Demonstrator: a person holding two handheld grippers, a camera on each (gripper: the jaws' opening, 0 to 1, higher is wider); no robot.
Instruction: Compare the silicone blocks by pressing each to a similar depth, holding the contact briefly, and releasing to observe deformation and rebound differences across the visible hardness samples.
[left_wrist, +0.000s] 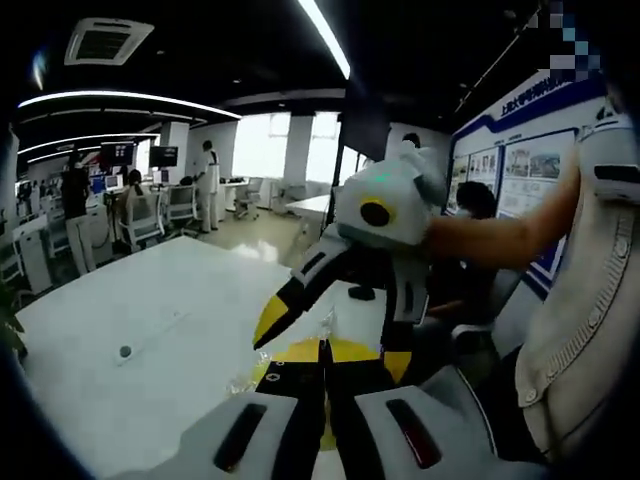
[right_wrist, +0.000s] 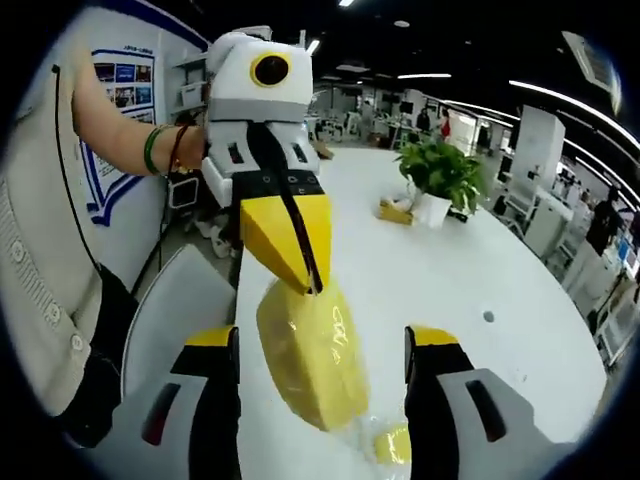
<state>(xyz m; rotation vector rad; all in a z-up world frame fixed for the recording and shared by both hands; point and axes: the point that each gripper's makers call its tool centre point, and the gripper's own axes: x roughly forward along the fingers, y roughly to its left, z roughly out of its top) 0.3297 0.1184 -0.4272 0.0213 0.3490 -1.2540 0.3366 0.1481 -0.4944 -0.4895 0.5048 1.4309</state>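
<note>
A large yellow silicone block (right_wrist: 310, 355) in clear wrap lies on the white table (right_wrist: 430, 280), between the wide-apart jaws of my right gripper (right_wrist: 322, 345), which is open and straddles it without squeezing. My left gripper (right_wrist: 303, 272) comes down from the upper left, shut, its yellow tips pressed together against the block's top end. A smaller yellow block (right_wrist: 395, 445) lies in the wrap just past the big one. In the left gripper view my own jaws (left_wrist: 322, 348) meet, and one of the right gripper's fingers (left_wrist: 285, 300) slants down beside them.
A potted plant (right_wrist: 440, 175) and a small yellow item (right_wrist: 395, 210) stand farther along the table. A white chair (right_wrist: 180, 300) sits at the table's edge by the person's arm (right_wrist: 130, 150). Office desks and people (left_wrist: 75, 205) are in the background.
</note>
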